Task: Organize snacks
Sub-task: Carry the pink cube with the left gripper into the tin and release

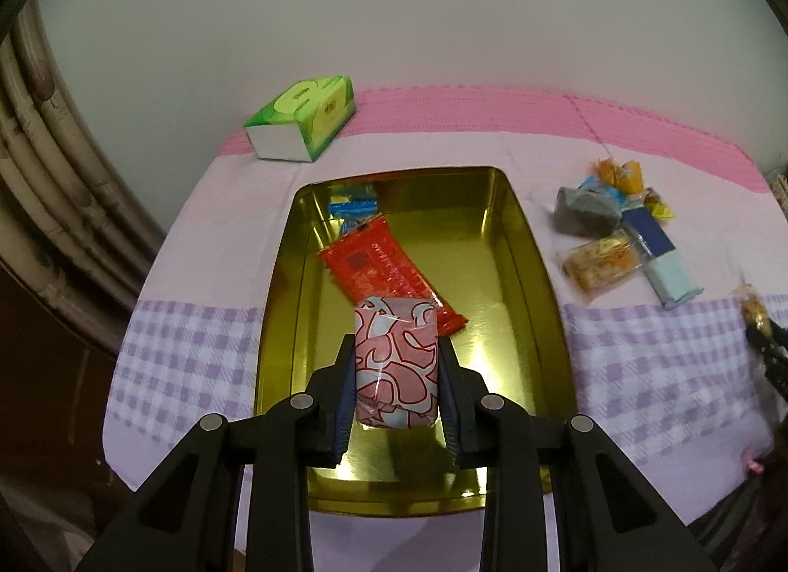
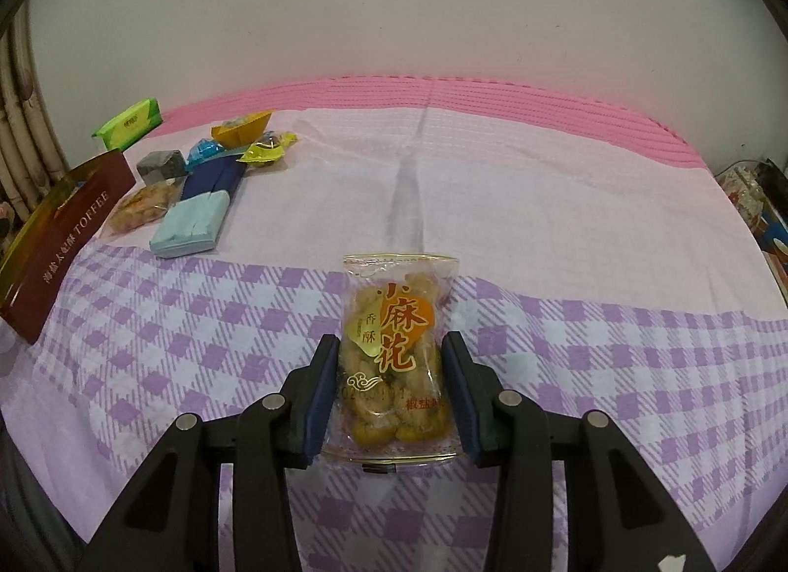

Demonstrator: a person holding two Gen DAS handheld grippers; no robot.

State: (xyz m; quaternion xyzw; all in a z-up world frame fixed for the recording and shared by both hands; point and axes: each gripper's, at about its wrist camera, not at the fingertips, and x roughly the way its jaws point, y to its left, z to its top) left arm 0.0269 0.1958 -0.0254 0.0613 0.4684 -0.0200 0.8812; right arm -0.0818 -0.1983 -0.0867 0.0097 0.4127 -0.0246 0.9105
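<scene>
**Colours and patterns on the snack surface**

A gold, mirror-bright tin tray (image 1: 522,247) is seen on a cloth (image 2: 541,207) banded in deep pink, pale pink and lilac-and-white check. A packet (image 1: 396,360) patterned in pink and pale grey with dark red swirls is gripped by the black, blue-padded left claw (image 1: 397,385). A red wrapper (image 1: 389,271) and a blue sweet (image 1: 352,205) are shown in the tray. A clear packet (image 2: 396,350) of golden-brown twists, lettered in red on orange, is framed by the right claw (image 2: 391,375). A green tissue box (image 1: 308,116), a maroon toffee lid (image 2: 64,237) and a light blue bar (image 2: 192,227) are also visible.
</scene>
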